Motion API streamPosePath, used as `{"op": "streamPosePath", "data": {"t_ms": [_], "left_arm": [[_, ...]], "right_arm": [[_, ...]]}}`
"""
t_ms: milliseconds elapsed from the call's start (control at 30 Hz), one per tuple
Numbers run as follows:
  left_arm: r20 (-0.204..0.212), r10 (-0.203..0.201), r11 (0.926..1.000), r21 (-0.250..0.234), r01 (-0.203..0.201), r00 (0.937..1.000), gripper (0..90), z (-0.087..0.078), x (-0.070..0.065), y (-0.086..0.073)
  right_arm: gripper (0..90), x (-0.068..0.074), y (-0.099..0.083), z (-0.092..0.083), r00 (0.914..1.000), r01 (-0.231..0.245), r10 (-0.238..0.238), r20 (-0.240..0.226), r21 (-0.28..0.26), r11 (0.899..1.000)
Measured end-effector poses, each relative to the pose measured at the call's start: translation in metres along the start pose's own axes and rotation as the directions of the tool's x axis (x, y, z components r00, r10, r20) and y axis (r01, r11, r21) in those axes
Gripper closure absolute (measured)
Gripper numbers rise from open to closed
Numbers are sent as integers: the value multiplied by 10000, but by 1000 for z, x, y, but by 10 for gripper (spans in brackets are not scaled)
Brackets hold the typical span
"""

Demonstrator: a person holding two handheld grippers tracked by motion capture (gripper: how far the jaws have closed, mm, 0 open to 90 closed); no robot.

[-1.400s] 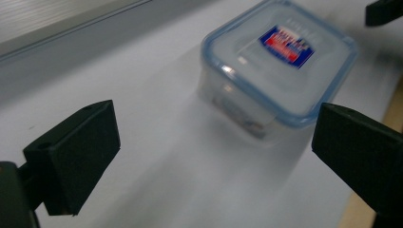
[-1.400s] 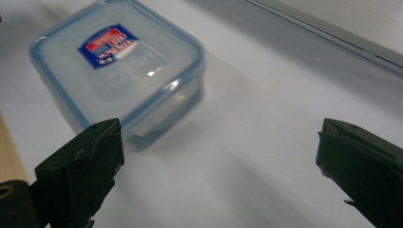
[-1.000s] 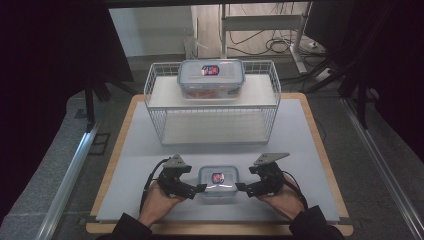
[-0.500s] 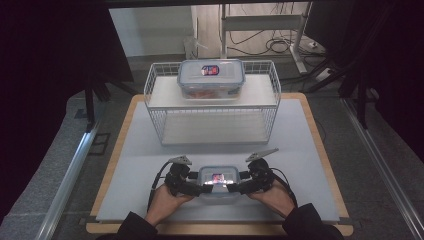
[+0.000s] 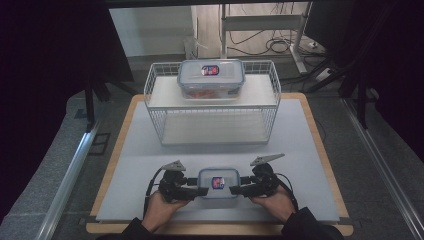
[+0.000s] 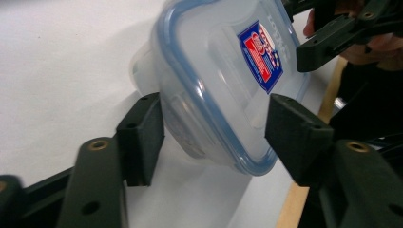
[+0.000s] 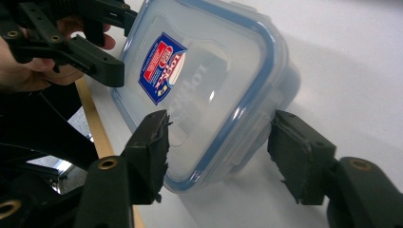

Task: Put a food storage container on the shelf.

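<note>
A small clear container with a blue-sealed lid and a red and blue label lies near the table's front edge. My left gripper holds its left end and my right gripper its right end. In the left gripper view the container sits tilted between my two black pads, one on its wall and one on the lid rim. The right gripper view shows the same grip on the container. Both pairs of jaws have just been closing, with the container between them.
A white wire rack stands at the middle back of the white table top. A second, larger lidded container rests on its upper shelf. Wooden board edges run along the front and sides, with dark floor beyond.
Both grippers have moved inward from beside the small container, and their jaws have narrowed around its two ends. The container stays in the same spot.
</note>
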State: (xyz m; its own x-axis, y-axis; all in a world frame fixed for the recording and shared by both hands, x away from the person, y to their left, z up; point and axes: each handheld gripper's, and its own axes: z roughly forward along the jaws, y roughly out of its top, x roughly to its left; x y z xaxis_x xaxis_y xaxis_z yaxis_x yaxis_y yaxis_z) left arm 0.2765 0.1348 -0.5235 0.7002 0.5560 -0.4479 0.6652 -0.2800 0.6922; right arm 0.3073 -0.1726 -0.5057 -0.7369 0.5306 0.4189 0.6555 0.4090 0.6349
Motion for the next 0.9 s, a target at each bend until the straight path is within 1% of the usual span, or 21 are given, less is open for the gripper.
{"op": "streamPosePath", "data": {"t_ms": [33,67,100,133,167,267,300,333,367,400,467,500,533,567,600,633,800,833,867,900], "left_arm": [[82,-6,9999,-159,8,10000,429,-3,1,-1],[145,-69,9995,-315,73,9999,459,-5,2,-2],[145,-69,9995,-315,73,9999,481,-5,2,-2],[225,-128,9990,-434,138,9997,493,-6,2,-2],[263,-124,9987,-493,136,9996,495,-6,3,-2],[332,-163,9984,-528,181,9993,500,-6,4,-3],[460,-232,9974,-666,263,9987,523,-9,6,-3],[460,-232,9974,-666,263,9987,547,-9,6,-3],[579,-274,9966,-760,318,9979,554,-10,8,-3],[579,-274,9966,-760,318,9979,554,-10,8,-3],[624,-353,9958,-824,404,9974,554,-9,9,-4],[689,-424,9953,-840,482,9967,553,-9,10,-4],[689,-424,9953,-840,482,9967,552,-9,10,-4],[790,-493,9947,-863,561,9957,552,-9,11,-4],[852,-563,9939,-904,640,9948,557,-9,12,-4],[911,-670,9928,-934,755,9936,557,-9,13,-4],[1004,-853,9904,-1000,953,9913,559,-9,14,-4],[1019,-942,9847,-1371,1077,9903,580,-11,15,-4],[1019,-942,9847,-1371,1077,9903,622,-11,15,-4],[883,-986,9776,-1773,1131,9912,682,-16,13,0]], "right_arm": [[457,-1,-2,-2,9998,-154,153,-101,-134,9998],[480,-3,-3,-4,9991,-337,331,-265,-220,9992],[480,-3,-3,-4,9991,-337,331,-265,-220,9992],[507,-8,-5,-6,9962,-609,585,-644,-372,9974],[509,-9,-5,-6,9951,-707,677,-719,-396,9967],[513,-10,-6,-6,9941,-779,742,-788,-454,9959],[529,-11,-6,-7,9919,-912,868,-926,-445,9948],[538,-12,-7,-7,9905,-997,945,-1000,-486,9938],[543,-13,-8,-8,9885,-1084,1018,-1122,-543,9926],[543,-13,-8,-8,9885,-1084,1018,-1122,-543,9926],[545,-14,-9,-7,9849,-1312,1230,-1219,-615,9895],[552,-16,-10,-7,9810,-1495,1393,-1352,-682,9864],[552,-16,-10,-7,9810,-1495,1393,-1352,-682,9864],[567,-16,-10,-8,9798,-1527,1420,-1407,-688,9859],[572,-17,-11,-8,9763,-1651,1521,-1541,-757,9834],[572,-18,-11,-8,9749,-1722,1588,-1557,-763,9821],[572,-18,-11,-8,9740,-1785,1654,-1547,-751,9811],[578,-18,-11,-9,9717,-1877,1731,-1605,-802,9790],[581,-18,-11,-9,9698,-1933,1772,-1677,-846,9775],[582,-17,-10,-9,9696,-1941,1776,-1685,-870,9771]]}}
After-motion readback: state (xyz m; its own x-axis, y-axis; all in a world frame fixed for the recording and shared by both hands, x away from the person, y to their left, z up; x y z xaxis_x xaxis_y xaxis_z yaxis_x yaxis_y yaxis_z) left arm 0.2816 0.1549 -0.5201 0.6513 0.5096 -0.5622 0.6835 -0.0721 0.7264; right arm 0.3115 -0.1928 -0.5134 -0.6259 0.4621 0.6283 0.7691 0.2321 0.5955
